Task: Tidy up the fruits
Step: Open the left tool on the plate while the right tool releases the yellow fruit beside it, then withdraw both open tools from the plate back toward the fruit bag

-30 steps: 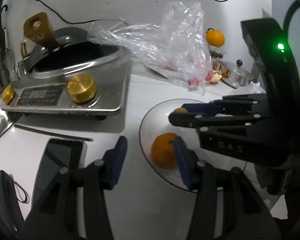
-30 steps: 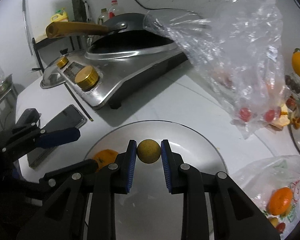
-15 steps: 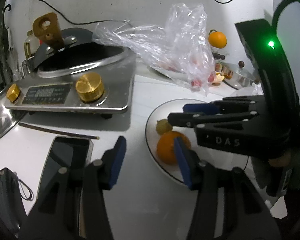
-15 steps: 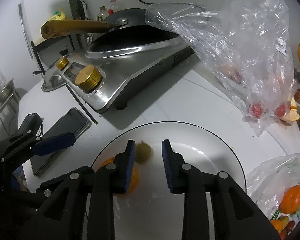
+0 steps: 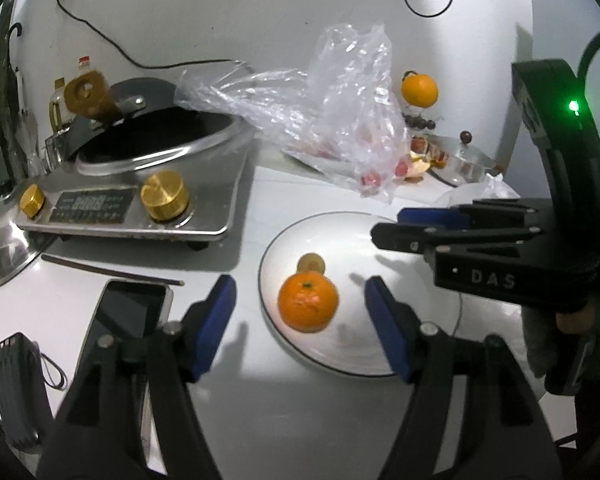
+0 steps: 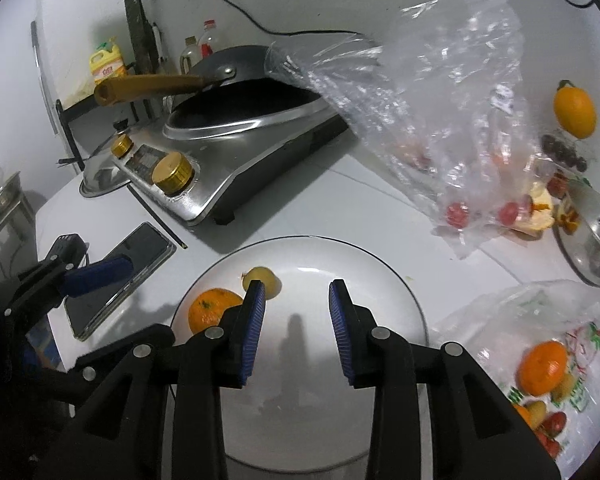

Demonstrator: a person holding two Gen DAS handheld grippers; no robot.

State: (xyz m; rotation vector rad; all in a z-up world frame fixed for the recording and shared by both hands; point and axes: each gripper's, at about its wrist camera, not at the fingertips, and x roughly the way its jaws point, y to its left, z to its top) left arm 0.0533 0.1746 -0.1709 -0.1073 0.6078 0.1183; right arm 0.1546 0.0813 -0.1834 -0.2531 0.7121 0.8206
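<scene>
A dimpled round orange (image 5: 307, 302) and a small dull yellow-green fruit (image 5: 311, 263) lie touching on my smooth white plate (image 5: 400, 360), near its left rim. My left tongs (image 5: 298, 322) are opening with the orange loose between their ribbed blue pads, and my right tongs (image 6: 296, 316), marked "DAS", stand narrowly apart over bare plate, holding nothing. Behind are a crinkled clear bag (image 5: 340, 120), a steel cooker (image 5: 140, 200) with brass knobs, and a black phone (image 5: 128, 312).

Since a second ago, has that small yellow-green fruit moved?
Yes. The small fruit left the right gripper and now lies on the plate beside the orange.
</scene>
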